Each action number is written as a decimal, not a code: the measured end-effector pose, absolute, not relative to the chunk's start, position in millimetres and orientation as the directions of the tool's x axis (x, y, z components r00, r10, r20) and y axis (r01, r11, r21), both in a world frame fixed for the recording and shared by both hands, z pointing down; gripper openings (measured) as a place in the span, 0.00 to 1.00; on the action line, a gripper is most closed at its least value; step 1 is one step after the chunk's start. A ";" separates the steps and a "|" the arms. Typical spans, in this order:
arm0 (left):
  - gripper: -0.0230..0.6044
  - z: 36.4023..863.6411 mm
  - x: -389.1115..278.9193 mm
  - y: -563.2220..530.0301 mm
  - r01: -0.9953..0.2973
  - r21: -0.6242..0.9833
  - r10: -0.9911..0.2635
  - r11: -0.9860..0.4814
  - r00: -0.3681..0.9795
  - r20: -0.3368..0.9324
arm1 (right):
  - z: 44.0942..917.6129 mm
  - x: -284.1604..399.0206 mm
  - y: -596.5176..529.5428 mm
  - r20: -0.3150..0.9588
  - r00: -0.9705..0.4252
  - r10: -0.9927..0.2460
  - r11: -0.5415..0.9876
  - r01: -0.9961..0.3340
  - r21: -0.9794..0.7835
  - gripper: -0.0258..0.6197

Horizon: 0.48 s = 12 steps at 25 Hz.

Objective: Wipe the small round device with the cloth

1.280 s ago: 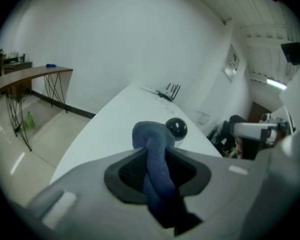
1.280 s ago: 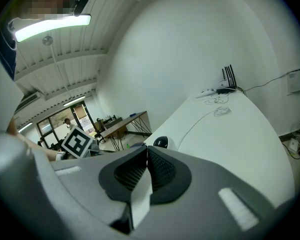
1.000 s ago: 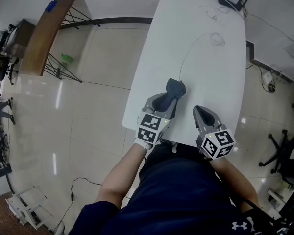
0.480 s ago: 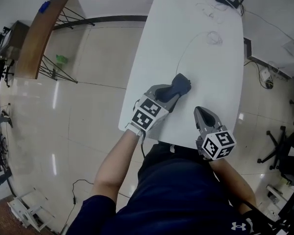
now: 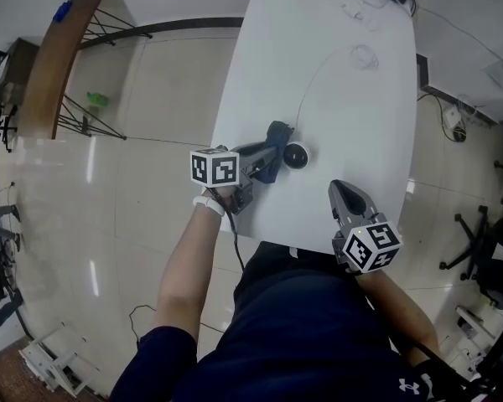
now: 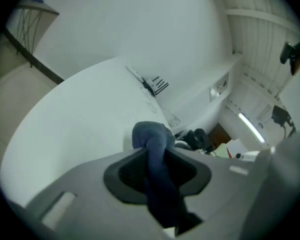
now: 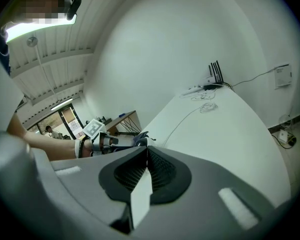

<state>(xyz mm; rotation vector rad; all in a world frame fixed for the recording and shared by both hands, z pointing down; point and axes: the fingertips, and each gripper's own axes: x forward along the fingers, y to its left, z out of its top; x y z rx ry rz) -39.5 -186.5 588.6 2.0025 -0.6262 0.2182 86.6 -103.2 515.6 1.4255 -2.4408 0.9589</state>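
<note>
Left tool (image 5: 264,159) gripping cloth (image 5: 276,134) beside device (image 5: 297,155), near table (image 5: 352,99) left edge; right tool (image 5: 342,191) sitting closed; open tabletop stretching beyond.

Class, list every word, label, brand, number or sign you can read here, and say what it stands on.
No words or numbers are readable.
Shirt logo: white brand emblem, no wording.
Left cube and right cube: square marker codes, not text.
Wall notice: too small to read.

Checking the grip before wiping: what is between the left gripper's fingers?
The left gripper pinches the dark blue cloth, bunched end sticking out. In its own view that end covers part of the small round device.
</note>
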 end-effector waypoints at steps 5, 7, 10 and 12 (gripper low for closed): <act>0.21 622.8 -39.2 -174.1 -0.654 0.628 -0.326 -0.422 0.755 0.569 | 515.6 94.2 -102.2 0.433 -0.517 -0.738 0.329 -0.837 -0.438 0.06; 0.21 628.2 -41.7 -171.3 -0.718 0.511 -0.337 -0.473 0.683 0.648 | 514.4 94.1 -98.0 0.430 -0.514 -0.742 0.329 -0.839 -0.434 0.06; 0.22 637.5 -44.8 -167.6 -0.754 0.462 -0.353 -0.467 0.638 0.684 | 514.2 92.3 -90.6 0.425 -0.515 -0.745 0.325 -0.835 -0.444 0.06; 0.22 633.8 -46.0 -169.5 -0.730 0.570 -0.385 -0.377 0.684 0.620 | 514.9 93.4 -86.4 0.423 -0.513 -0.747 0.314 -0.833 -0.456 0.06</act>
